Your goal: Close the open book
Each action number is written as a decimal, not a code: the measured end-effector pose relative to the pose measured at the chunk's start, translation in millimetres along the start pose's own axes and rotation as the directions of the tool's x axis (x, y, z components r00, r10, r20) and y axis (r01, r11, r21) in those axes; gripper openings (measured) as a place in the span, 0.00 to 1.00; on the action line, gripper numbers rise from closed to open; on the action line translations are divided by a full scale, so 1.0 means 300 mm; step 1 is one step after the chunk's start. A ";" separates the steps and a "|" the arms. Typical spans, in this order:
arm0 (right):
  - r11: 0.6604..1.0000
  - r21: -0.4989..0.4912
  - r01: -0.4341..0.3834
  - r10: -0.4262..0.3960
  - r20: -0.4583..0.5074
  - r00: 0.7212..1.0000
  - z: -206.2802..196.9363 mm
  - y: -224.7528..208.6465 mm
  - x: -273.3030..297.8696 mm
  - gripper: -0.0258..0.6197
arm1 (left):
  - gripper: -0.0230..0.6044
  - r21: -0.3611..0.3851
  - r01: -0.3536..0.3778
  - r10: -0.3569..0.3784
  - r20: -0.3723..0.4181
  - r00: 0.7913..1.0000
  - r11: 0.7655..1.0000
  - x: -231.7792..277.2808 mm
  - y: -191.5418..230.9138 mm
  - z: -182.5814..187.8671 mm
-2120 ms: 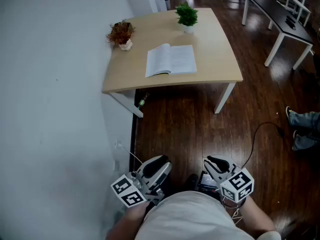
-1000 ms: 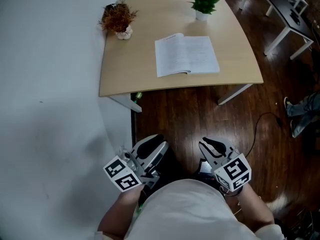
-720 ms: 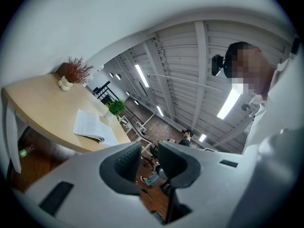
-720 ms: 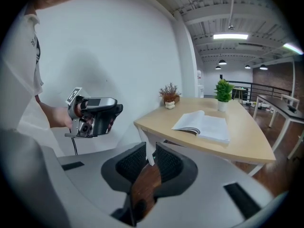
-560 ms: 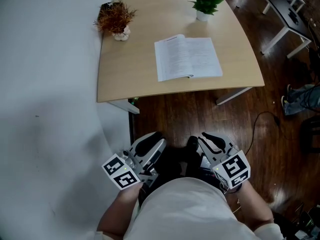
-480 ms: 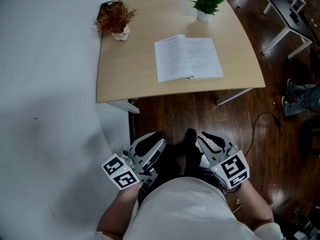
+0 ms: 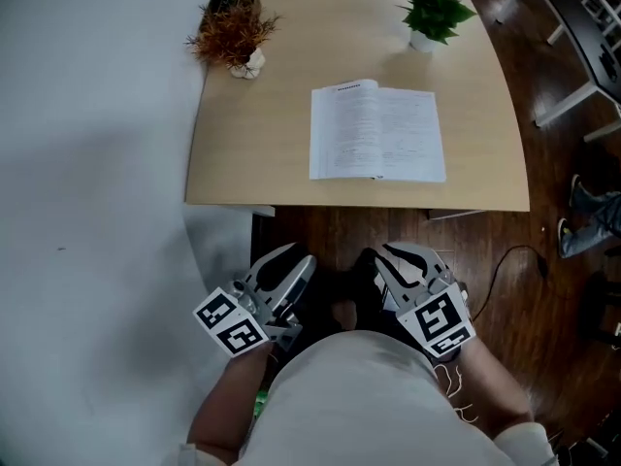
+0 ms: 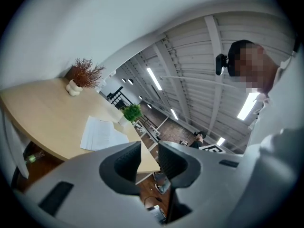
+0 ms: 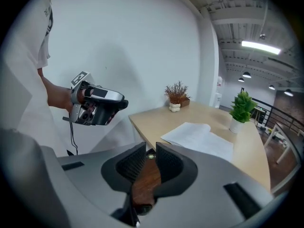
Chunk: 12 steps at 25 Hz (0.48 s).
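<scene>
The open book [image 7: 376, 132] lies flat, pages up, near the front edge of the light wooden table [image 7: 252, 153]. Both grippers hang over the dark floor just short of that edge, well apart from the book. My left gripper [image 7: 294, 257] is open by a narrow gap with nothing between its jaws. My right gripper [image 7: 386, 257] likewise shows a slim gap and holds nothing. In the left gripper view my left gripper [image 8: 149, 148] points past the book [image 8: 102, 134]. In the right gripper view my right gripper [image 9: 151, 151] faces the book [image 9: 199, 139].
A dried reddish plant [image 7: 233, 32] stands at the table's far left corner, a green potted plant [image 7: 434, 13] at the far right. A white wall [image 7: 87, 212] runs along the left. A cable [image 7: 505, 260] and someone's shoe [image 7: 582, 221] lie on the floor to the right.
Both grippers and the head camera have moved forward toward the table; its front edge now lies just ahead of the fingertips. The book has not moved. The jaws look unchanged.
</scene>
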State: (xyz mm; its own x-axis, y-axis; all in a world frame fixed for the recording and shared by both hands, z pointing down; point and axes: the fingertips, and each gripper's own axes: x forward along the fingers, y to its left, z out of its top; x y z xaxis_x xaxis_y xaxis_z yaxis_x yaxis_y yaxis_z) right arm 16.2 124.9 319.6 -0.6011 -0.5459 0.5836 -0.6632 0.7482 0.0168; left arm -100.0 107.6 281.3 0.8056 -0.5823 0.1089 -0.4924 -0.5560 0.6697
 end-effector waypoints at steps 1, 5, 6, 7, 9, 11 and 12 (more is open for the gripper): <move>1.000 -0.016 -0.013 0.013 -0.005 1.000 0.002 -0.027 0.010 0.11 | 0.17 -0.001 -0.015 0.015 0.003 1.000 1.000 0.027 0.011 0.005; 0.992 -0.113 -0.054 0.051 -0.031 0.998 -0.009 -0.126 0.053 0.11 | 0.17 -0.012 -0.061 0.061 0.005 0.998 0.998 0.126 0.048 0.010; 0.988 -0.138 -0.064 0.059 -0.036 0.998 -0.010 -0.144 0.066 0.11 | 0.17 -0.015 -0.071 0.071 0.004 0.997 0.997 0.145 0.058 0.009; 0.984 -0.163 -0.073 0.067 -0.041 0.997 -0.011 -0.159 0.079 0.11 | 0.17 -0.018 -0.082 0.082 0.005 0.997 0.996 0.161 0.069 0.008; 0.975 -0.204 -0.091 0.082 -0.055 0.995 -0.014 -0.182 0.106 0.11 | 0.17 -0.025 -0.102 0.102 0.007 0.995 0.994 0.184 0.090 0.007; 0.967 -0.230 -0.108 0.094 -0.071 0.993 -0.015 -0.199 0.134 0.11 | 0.17 -0.035 -0.118 0.118 0.004 0.993 0.992 0.200 0.113 0.009; 0.965 -0.237 -0.115 0.099 -0.079 0.992 -0.013 -0.205 0.150 0.11 | 0.17 -0.039 -0.123 0.124 0.001 0.992 0.992 0.206 0.127 0.010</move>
State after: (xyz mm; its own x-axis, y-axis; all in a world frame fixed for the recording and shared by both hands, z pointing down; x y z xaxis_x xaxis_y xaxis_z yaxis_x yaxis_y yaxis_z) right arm 31.8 55.9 348.0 -0.6268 -0.4375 0.6448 -0.4649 0.8740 0.1412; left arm -70.1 48.7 311.4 0.7384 -0.6470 0.1901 -0.5749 -0.4565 0.6791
